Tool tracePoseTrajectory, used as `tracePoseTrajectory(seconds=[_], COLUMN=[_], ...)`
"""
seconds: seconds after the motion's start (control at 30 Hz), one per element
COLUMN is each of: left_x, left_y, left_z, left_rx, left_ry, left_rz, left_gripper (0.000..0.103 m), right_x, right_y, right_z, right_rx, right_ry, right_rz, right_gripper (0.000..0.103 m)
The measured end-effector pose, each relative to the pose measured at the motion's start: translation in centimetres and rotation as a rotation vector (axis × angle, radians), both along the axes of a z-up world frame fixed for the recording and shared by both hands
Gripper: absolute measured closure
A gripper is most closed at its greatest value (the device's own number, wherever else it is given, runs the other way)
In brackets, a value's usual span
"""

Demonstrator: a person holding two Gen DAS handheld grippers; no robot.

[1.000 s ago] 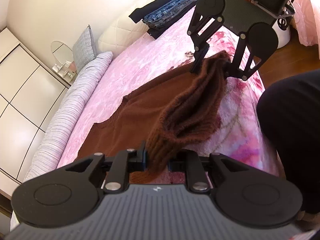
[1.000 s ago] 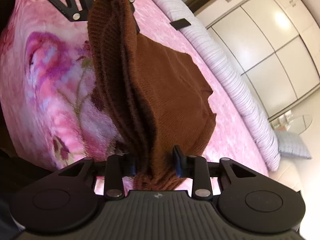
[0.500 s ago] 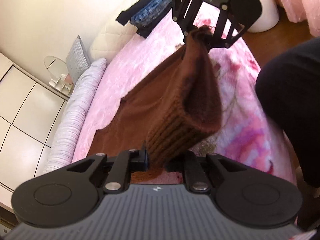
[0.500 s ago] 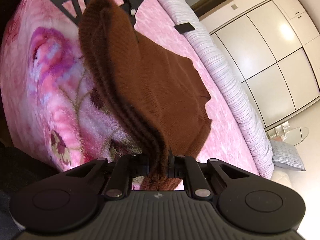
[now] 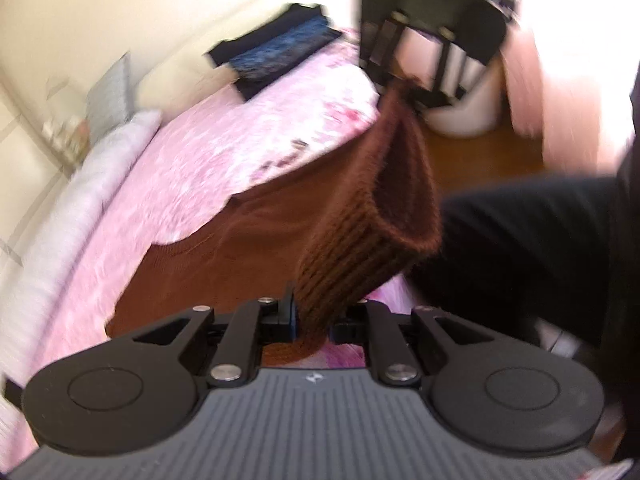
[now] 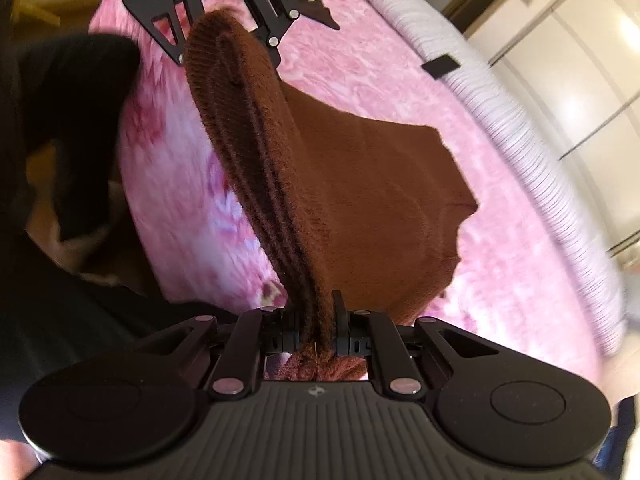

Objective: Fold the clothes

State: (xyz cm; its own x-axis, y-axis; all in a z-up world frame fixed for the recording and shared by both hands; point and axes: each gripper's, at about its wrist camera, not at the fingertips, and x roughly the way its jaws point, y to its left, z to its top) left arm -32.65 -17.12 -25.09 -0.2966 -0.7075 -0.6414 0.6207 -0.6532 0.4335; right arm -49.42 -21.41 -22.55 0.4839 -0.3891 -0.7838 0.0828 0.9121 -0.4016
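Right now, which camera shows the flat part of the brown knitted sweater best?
The right wrist view: the brown knitted sweater is sharp, its body spread on the pink bedspread. The left wrist view is blurred, showing mainly its ribbed hem.

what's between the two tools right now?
Only the brown sweater's ribbed hem, pulled in a band from the right tool to the left tool. Both are shut on it. Clearest in the right wrist view; pink bedspread lies below.
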Motion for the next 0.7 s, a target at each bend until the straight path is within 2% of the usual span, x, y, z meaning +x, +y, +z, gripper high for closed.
tracePoseTrajectory(seconds=[0.17, 0.3, 0.5, 0.7], left_x=[3.0, 5.4, 8.3, 10.1], left_y=[-4.2, -8.3, -13.2, -15.4], left_z=[3.2, 3.5, 2.1, -0.3], left_rx=[0.065, 0.136, 0.262, 0.352], left_ry=[0.150, 0.233, 0.325, 0.388], left_rz=[0.106, 0.184, 0.261, 0.269], left_gripper=[0.092, 0.092, 0.092, 0.092], right_x=[1.3, 2.3, 3.6, 2.6], right_y=[-5.3, -10.7, -18.6, -22.4], right_z=[4.4, 6.1, 5.1, 2.2], right_rx=[0.147, 0.288, 0.512, 0.671], right_ry=[-0.093, -0.169, -0.275, -0.340], right_rz=[-0.048, -0.119, -0.238, -0.303], right_gripper=[0.091, 0.090, 0.089, 0.086])
